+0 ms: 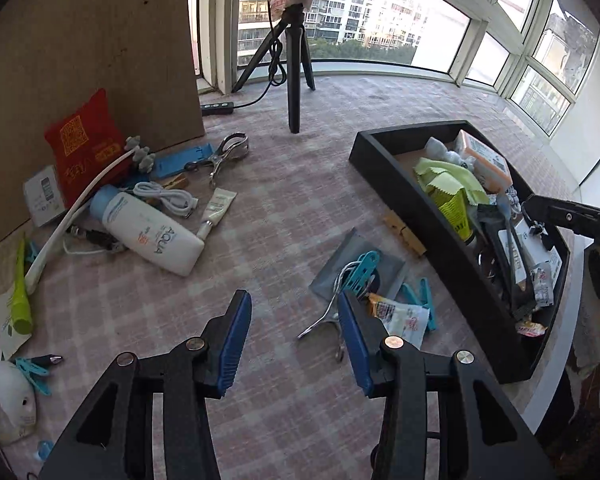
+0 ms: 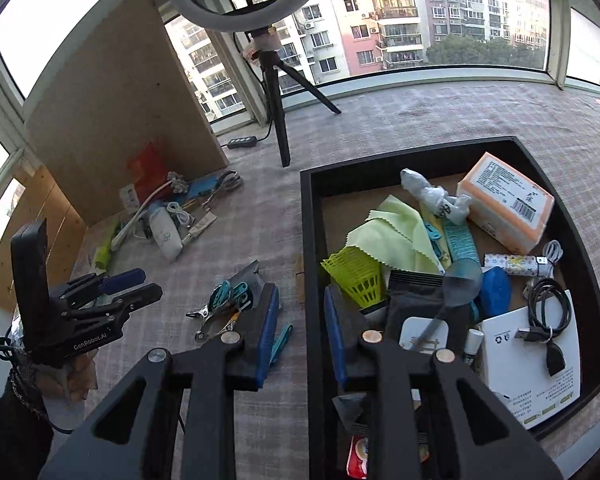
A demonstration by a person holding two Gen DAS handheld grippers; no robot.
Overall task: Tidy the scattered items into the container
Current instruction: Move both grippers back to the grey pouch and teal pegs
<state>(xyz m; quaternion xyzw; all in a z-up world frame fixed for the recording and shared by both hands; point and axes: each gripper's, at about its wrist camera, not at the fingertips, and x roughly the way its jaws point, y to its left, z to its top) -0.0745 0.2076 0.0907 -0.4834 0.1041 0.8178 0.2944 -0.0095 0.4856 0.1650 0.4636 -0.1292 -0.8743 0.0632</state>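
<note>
Left wrist view: your left claw (image 1: pixel 294 320) hung spread and empty; your right claw (image 2: pixel 302 320), also spread, straddled the container (image 2: pixel 312 240) wall.

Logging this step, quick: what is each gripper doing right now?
Left gripper: open, holding nothing.
Right gripper: open, holding nothing, over the container wall.

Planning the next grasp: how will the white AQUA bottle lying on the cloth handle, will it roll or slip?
The AQUA bottle looks flattened rather than round and lies on its broad side, so it probably won't roll. Its glossy plastic may slip between the tongs. It likely is stiff, and heavier than the small tube beside it if full; the fill level can't be seen.
</note>
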